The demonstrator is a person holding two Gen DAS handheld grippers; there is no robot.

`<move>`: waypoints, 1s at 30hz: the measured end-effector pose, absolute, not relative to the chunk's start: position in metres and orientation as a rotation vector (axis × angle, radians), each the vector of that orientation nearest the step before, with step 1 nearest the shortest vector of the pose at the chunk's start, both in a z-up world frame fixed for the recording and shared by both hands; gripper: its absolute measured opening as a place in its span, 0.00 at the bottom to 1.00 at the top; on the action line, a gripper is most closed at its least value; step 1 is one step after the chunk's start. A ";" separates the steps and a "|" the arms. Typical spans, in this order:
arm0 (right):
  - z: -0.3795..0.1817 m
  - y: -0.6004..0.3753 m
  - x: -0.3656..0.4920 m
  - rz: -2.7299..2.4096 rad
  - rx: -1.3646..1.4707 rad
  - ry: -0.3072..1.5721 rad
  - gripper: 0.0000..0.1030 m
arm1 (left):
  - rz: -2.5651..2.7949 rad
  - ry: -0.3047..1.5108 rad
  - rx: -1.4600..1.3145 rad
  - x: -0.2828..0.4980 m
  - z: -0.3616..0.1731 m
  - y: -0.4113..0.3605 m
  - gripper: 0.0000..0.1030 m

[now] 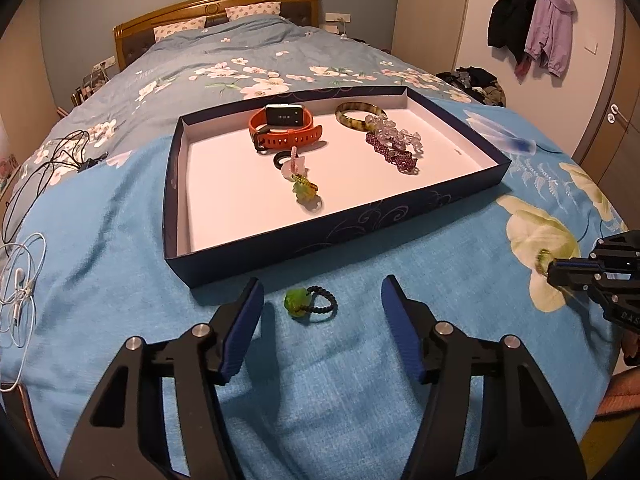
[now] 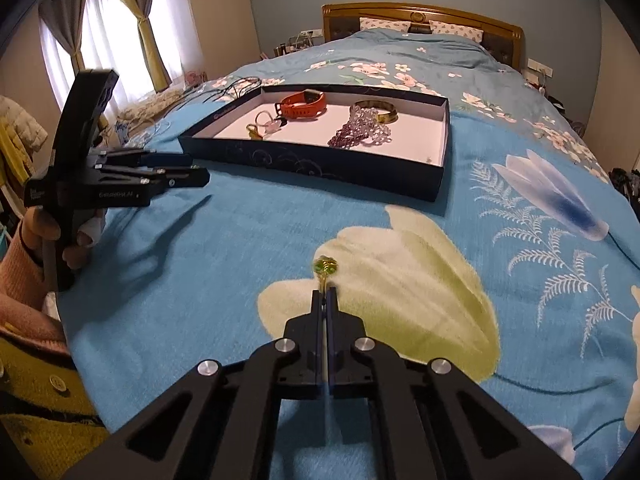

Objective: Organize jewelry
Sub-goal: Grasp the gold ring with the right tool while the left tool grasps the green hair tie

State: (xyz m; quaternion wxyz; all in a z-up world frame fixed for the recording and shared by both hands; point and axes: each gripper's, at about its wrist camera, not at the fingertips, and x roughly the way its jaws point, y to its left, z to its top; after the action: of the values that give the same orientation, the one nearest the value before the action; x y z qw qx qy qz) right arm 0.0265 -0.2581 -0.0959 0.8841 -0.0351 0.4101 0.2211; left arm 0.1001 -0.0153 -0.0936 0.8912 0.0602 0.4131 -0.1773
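My left gripper (image 1: 322, 300) is open just above the blue bedspread, its jaws on either side of a black beaded ring with a green stone (image 1: 308, 303). My right gripper (image 2: 325, 294) is shut on a thin gold piece with a green stone (image 2: 326, 267), held above the bedspread; it also shows at the right edge of the left wrist view (image 1: 545, 261). The dark blue tray (image 1: 280, 252) beyond holds an orange watch (image 1: 286, 130), a mottled bangle (image 1: 352, 114), bead bracelets (image 1: 394, 144), a black ring (image 1: 281, 159) and a green pendant (image 1: 304, 192).
White earphones (image 1: 20, 292) and black cables (image 1: 52, 168) lie at the bed's left side. Coats (image 1: 532, 24) hang on the right wall. In the right wrist view the tray (image 2: 320, 164) sits ahead and the left gripper (image 2: 176, 168) is at the left.
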 end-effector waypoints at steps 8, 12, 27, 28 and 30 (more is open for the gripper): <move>-0.083 -0.256 0.041 0.475 -0.034 0.796 0.01 | -0.382 0.877 0.105 0.104 -0.097 -0.014 0.46; -0.080 -0.254 0.047 0.486 -0.022 0.782 0.01 | -0.387 0.888 0.108 0.105 -0.099 -0.017 0.31; -0.082 -0.265 0.052 0.487 0.034 0.823 0.29 | -0.386 0.887 0.103 0.105 -0.099 -0.019 0.24; -0.083 -0.264 0.050 0.498 0.029 0.831 0.29 | -0.388 0.887 0.103 0.105 -0.099 -0.018 0.24; -0.086 -0.260 0.048 0.500 0.013 0.839 0.29 | -0.387 0.888 0.101 0.105 -0.099 -0.019 0.24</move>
State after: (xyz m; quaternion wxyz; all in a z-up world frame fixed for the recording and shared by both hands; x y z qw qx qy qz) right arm 0.0481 -0.2599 -0.0858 0.8830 0.0060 0.4031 0.2404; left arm 0.1047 -0.0186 -0.0993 0.8837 0.0485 0.4266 -0.1861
